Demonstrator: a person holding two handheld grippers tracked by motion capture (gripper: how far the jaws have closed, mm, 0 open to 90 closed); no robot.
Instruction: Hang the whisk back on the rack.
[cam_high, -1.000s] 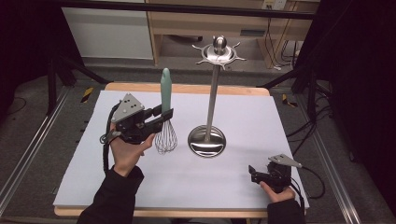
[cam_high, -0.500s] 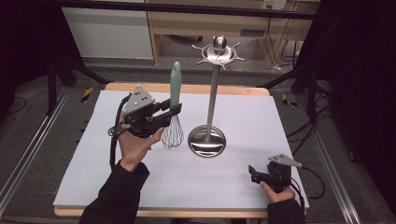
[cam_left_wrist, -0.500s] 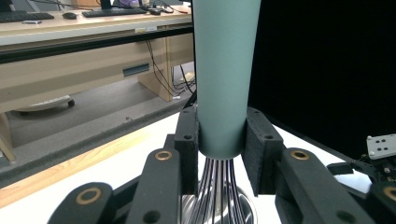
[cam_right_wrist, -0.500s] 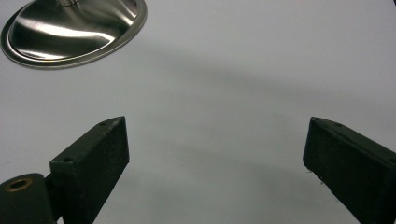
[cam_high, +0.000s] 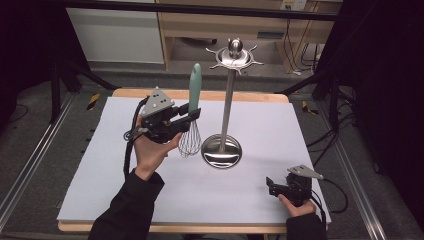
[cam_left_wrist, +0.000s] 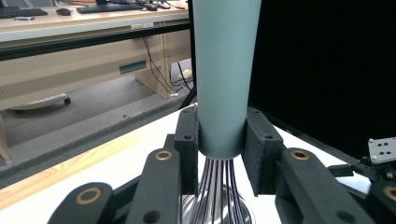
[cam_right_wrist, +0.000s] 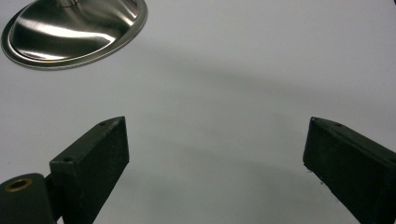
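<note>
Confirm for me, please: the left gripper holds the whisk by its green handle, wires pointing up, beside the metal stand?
Not quite: the wires point down. The high view shows the left gripper holding the whisk by its green handle, wires hanging downward, beside the metal stand.

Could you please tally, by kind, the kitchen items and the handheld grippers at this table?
Whisks: 1, the whisk with the pale green handle, held upright in the left gripper.
Metal stands: 1, the utensil stand with its round base.
Grippers: 2, the left gripper and the right gripper, jaws apart.
Total: 4
</note>
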